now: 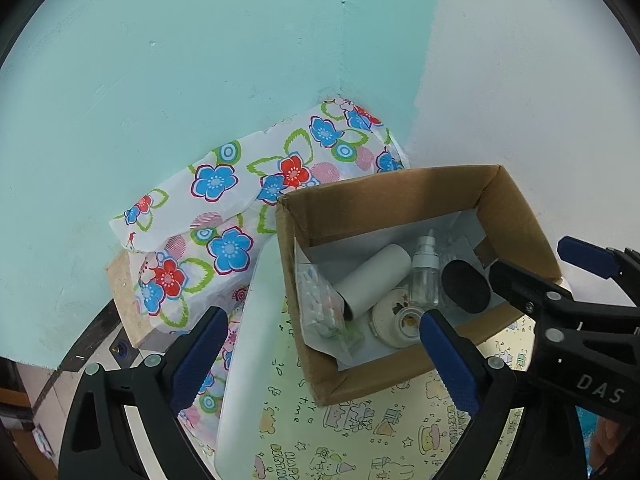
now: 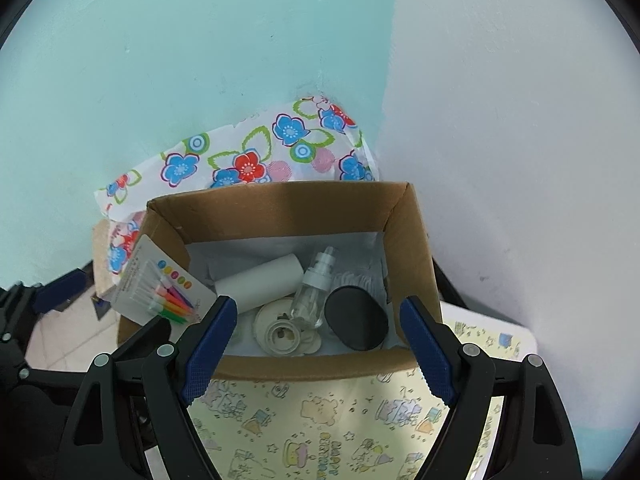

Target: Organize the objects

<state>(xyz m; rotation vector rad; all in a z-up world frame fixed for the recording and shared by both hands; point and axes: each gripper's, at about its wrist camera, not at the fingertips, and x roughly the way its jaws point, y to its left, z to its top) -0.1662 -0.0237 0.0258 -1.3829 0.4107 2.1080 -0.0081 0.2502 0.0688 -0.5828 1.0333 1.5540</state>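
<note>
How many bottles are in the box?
1. A small clear spray bottle leans between the white tube and the black oval case in the cardboard box. Others could hide underneath.

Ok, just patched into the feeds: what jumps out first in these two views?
The open cardboard box sits centre on the birthday-print table cover, holding a white tube, a clear spray bottle, a black oval case and a round cream lid. Behind it, bright floral wrapping lies bunched against the teal wall. A card of neon candles leans at the box's left edge.
</note>
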